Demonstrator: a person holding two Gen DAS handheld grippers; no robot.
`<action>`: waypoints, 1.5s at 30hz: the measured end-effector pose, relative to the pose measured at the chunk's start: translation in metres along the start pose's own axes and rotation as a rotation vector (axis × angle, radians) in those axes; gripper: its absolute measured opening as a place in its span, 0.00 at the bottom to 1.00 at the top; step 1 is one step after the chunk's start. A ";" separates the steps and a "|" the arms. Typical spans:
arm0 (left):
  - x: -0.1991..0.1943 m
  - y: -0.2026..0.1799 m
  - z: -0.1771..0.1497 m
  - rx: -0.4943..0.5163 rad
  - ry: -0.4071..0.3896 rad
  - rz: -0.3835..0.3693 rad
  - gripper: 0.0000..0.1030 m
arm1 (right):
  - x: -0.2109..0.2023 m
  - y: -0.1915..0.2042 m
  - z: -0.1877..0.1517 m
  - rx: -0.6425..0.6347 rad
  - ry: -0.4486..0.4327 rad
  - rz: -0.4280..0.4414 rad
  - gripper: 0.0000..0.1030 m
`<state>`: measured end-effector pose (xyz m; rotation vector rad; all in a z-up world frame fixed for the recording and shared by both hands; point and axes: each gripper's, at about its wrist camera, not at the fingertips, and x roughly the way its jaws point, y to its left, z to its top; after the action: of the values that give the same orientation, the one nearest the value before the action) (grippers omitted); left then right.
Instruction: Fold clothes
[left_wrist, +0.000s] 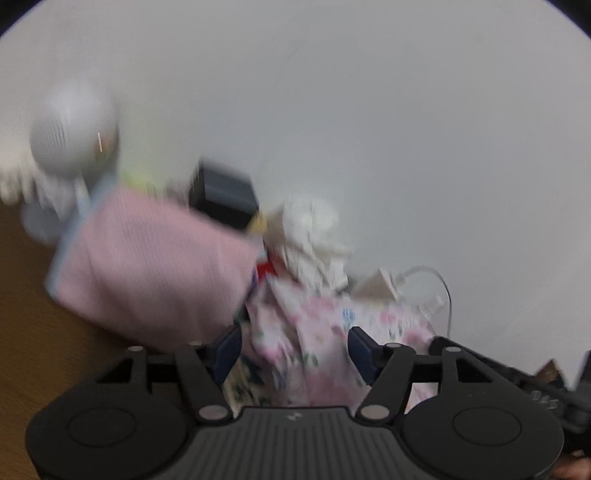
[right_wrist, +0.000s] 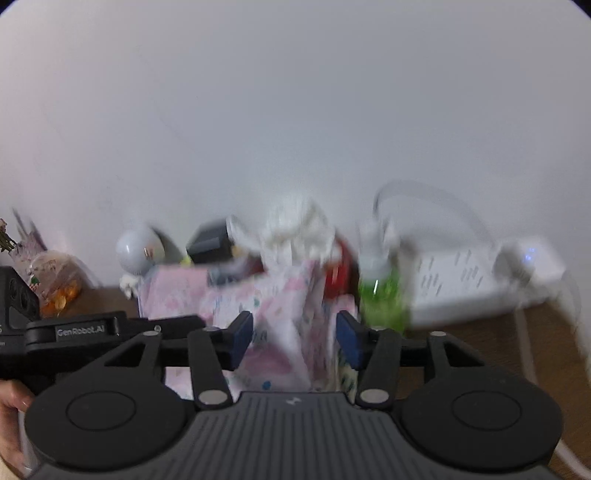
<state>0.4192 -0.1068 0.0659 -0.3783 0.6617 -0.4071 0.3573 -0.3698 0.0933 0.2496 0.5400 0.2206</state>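
Observation:
A pink floral garment (left_wrist: 314, 343) lies crumpled on the wooden table, right in front of my left gripper (left_wrist: 293, 352), whose blue pads stand wide apart with the cloth between and under them. The same garment (right_wrist: 291, 317) shows in the right wrist view, between the spread pads of my right gripper (right_wrist: 295, 341). Both grippers are open. A plain pink folded cloth (left_wrist: 147, 273) with a light blue edge lies to the left. Both views are motion-blurred.
Clutter lines the white wall: a white round fan (left_wrist: 74, 129), a black box (left_wrist: 225, 192), crumpled white cloth (left_wrist: 314, 229), a green bottle (right_wrist: 382, 291), a white power strip (right_wrist: 472, 280) with cables, a bag of snacks (right_wrist: 55, 284). The left gripper's body (right_wrist: 74, 330) sits at left.

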 end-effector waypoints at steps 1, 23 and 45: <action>-0.007 -0.005 0.003 0.025 -0.039 0.024 0.65 | -0.007 0.002 0.003 -0.020 -0.031 -0.016 0.56; 0.030 -0.013 -0.012 0.106 -0.014 0.105 0.47 | 0.021 0.022 -0.014 -0.133 -0.015 -0.134 0.11; -0.322 -0.063 -0.189 0.390 -0.205 0.290 1.00 | -0.269 0.123 -0.154 -0.109 -0.127 -0.040 1.00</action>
<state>0.0498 -0.0463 0.1209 0.0482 0.4152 -0.2085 0.0330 -0.2991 0.1302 0.1459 0.4058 0.1936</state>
